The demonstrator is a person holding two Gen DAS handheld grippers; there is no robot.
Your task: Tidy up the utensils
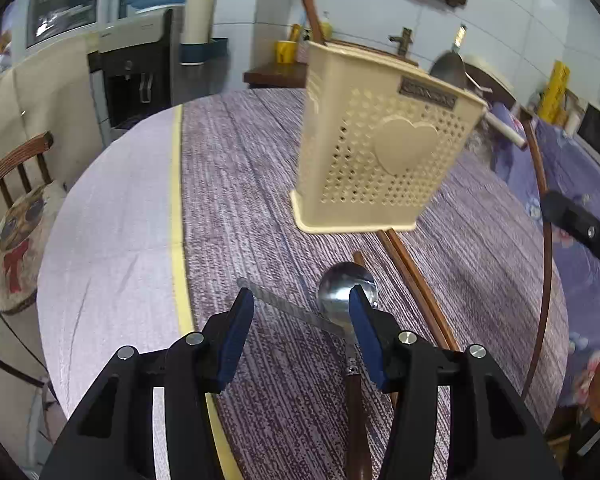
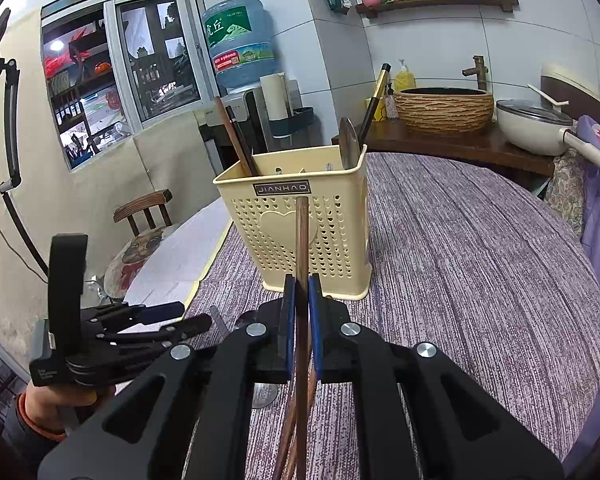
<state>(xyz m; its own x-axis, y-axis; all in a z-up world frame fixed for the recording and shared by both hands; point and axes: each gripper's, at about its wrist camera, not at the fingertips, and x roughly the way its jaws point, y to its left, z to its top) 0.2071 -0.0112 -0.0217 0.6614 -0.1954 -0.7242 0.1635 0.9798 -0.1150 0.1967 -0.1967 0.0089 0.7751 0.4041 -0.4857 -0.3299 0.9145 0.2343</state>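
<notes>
Two chopsticks (image 2: 301, 280), thin, stiff and light, are pinched in the right gripper (image 2: 301, 320), jaws shut on them, tips toward the cream utensil holder (image 2: 300, 232) on the tabletop (image 2: 480, 260). The left gripper (image 1: 300, 308) hovers half open, holding nothing, over a steel spoon (image 1: 346, 288). The spoon looks slick and rigid; its narrow neck or brown handle seems the surer hold.

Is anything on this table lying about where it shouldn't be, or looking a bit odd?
Yes. A spoon, a metal ruler and chopsticks lie loose on the tablecloth in front of the cream utensil holder, not standing in it. The ruler passes under the spoon, crossing it at an angle. Nothing looks spilled or broken.
</notes>
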